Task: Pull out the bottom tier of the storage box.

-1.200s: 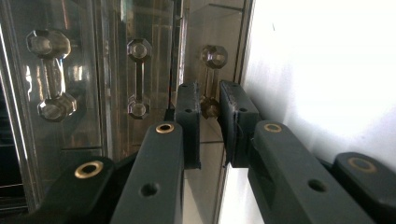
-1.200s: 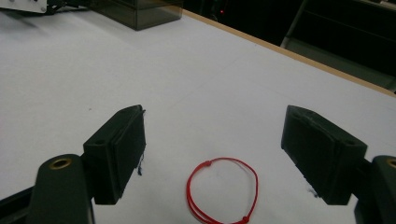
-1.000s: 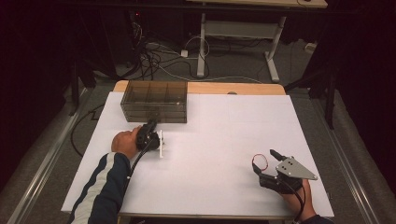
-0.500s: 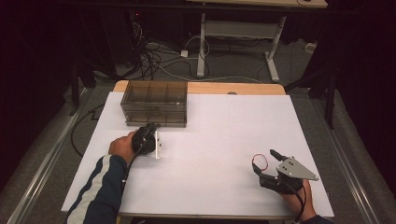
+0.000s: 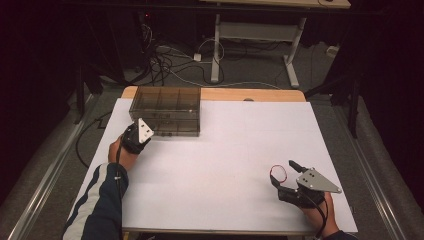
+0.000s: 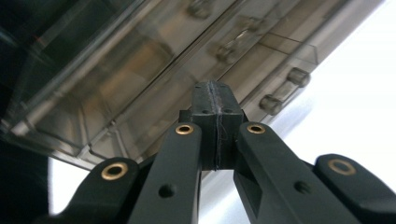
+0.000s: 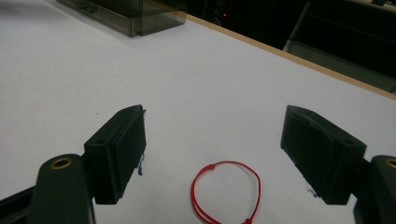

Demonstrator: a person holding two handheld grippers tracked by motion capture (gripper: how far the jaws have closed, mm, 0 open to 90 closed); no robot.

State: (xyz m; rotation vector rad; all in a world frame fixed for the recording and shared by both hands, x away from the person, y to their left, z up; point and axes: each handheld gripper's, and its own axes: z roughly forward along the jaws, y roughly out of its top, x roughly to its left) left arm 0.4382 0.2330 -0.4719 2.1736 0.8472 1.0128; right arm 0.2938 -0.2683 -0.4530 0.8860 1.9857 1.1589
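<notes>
The left gripper (image 6: 215, 100) is clenched, pad against pad with nothing between, its jaws having just closed; in its own view the tip sits right at the front of the box (image 6: 154, 70), a smoky clear plastic case with compartments and small round knobs (image 6: 298, 76) along its face. From above, the left gripper (image 5: 141, 134) is at the box's (image 5: 167, 111) front left corner, near the far left of the white table (image 5: 240, 150); whether the pads touch the plastic cannot be told. The person's left sleeve (image 5: 100, 200), dark with white stripes, comes in from the bottom edge. Well apart, near the front right of the table, the right gripper (image 7: 231, 154) stands released, jaws wide, with a red cord loop (image 7: 225, 189) lying flat on the table between and just ahead of them, untouched; the high view puts that loop (image 5: 278, 173) just left of the right gripper (image 5: 295, 170). The work in hand looks to be opening the box with the closed tip as a pusher or hook. To do it well, the tip should likely settle squarely against a knob or lid edge before any force, move slowly along the line the part is made to travel, and avoid shoving the light case across the table, while the right gripper stays beside the loop.
</notes>
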